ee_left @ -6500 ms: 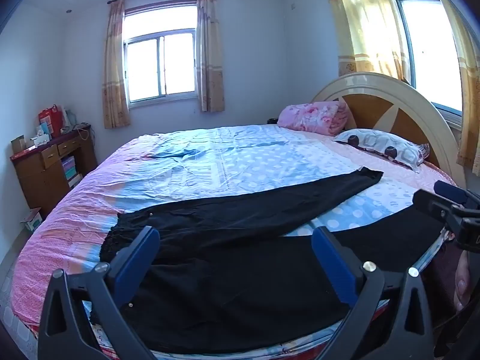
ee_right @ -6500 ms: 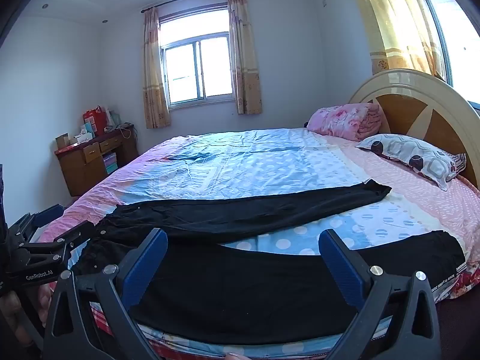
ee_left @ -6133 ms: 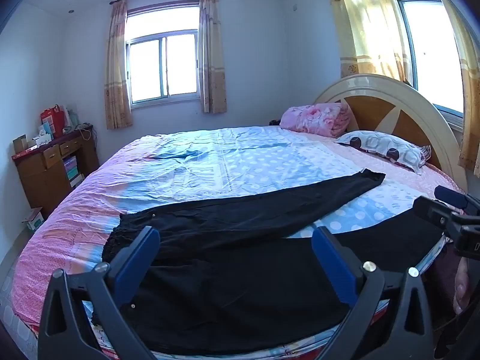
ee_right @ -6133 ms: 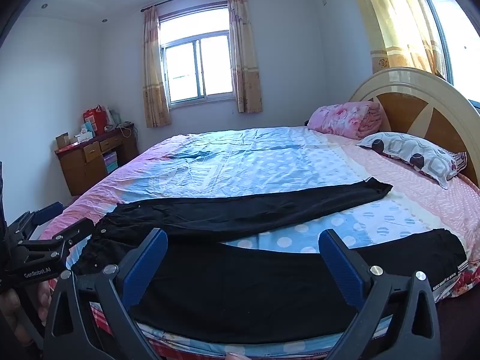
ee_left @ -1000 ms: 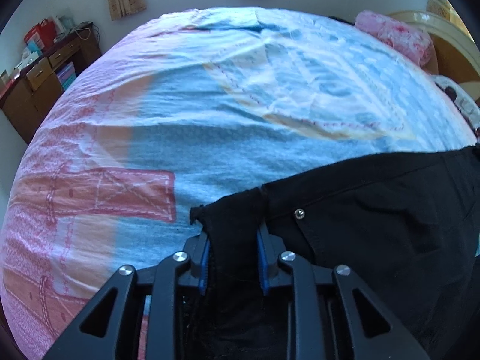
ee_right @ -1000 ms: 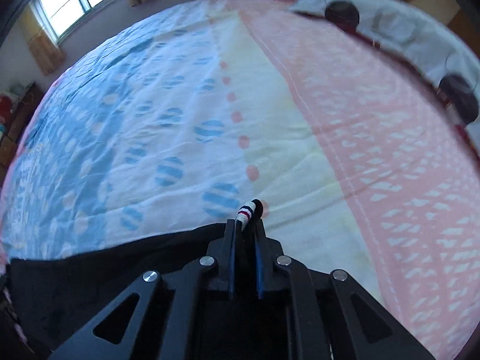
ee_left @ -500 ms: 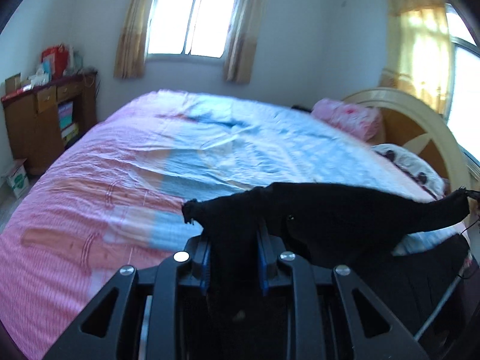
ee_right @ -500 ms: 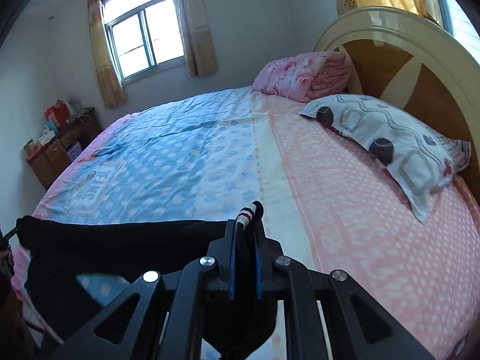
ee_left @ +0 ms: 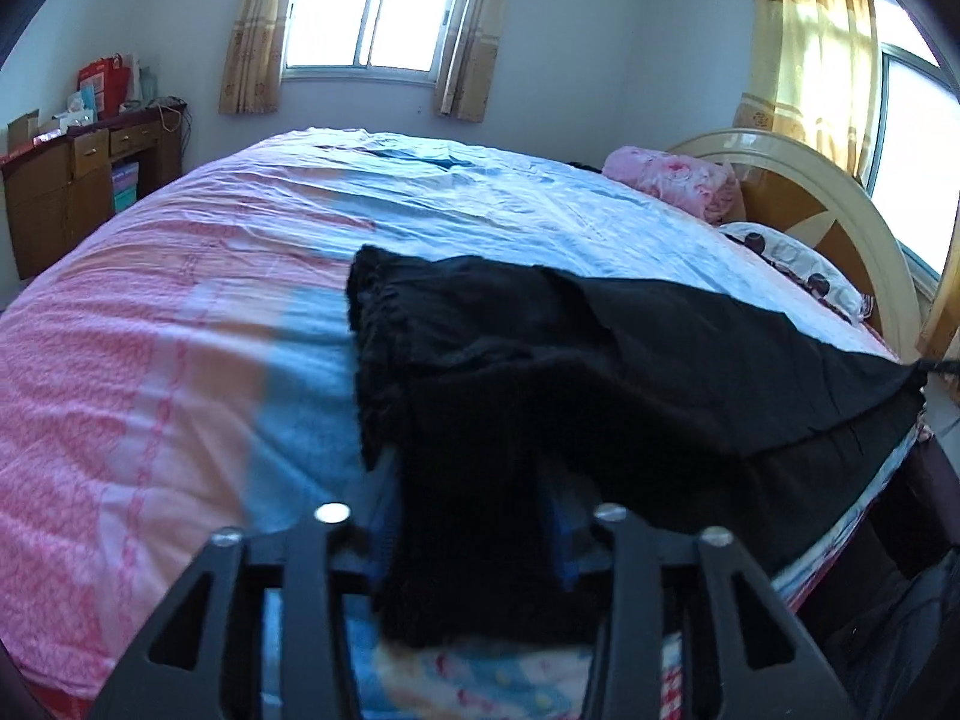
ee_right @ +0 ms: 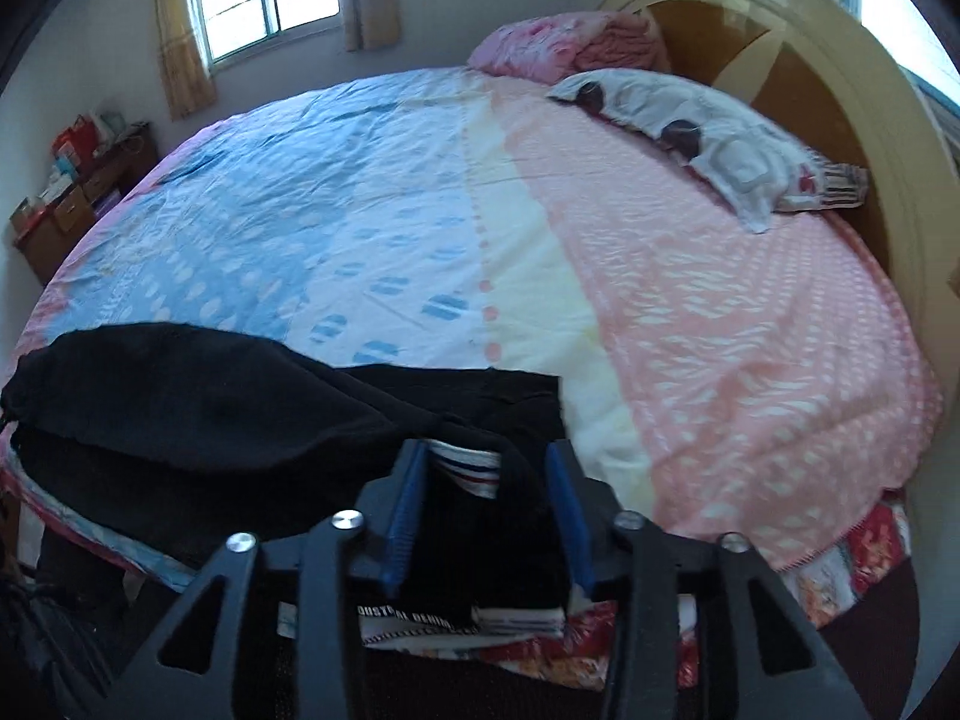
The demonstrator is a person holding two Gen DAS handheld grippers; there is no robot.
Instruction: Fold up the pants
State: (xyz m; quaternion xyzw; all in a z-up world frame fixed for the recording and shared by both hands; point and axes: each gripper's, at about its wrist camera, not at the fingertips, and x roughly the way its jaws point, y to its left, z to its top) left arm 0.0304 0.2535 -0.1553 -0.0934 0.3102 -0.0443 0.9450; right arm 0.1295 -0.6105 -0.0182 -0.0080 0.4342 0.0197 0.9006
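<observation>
The black pants [ee_left: 630,360] lie along the near edge of the bed, one leg folded over the other. My left gripper [ee_left: 474,516] has its jaws a little apart with the waistband end [ee_left: 384,312] draped between them. In the right wrist view the pants [ee_right: 198,414] stretch to the left. My right gripper [ee_right: 489,504] has its jaws parted, and the leg cuff with a striped lining [ee_right: 471,468] lies loose between them.
The bed [ee_right: 690,312] has a pink, cream and blue cover. A grey pillow [ee_right: 690,120] and a folded pink blanket [ee_right: 558,42] lie by the curved headboard [ee_right: 798,72]. A wooden desk [ee_left: 78,174] stands at the left wall.
Both grippers have carried the far leg toward the near edge and laid it over the near leg. Both pairs of jaws, shut on the cloth before, now stand parted.
</observation>
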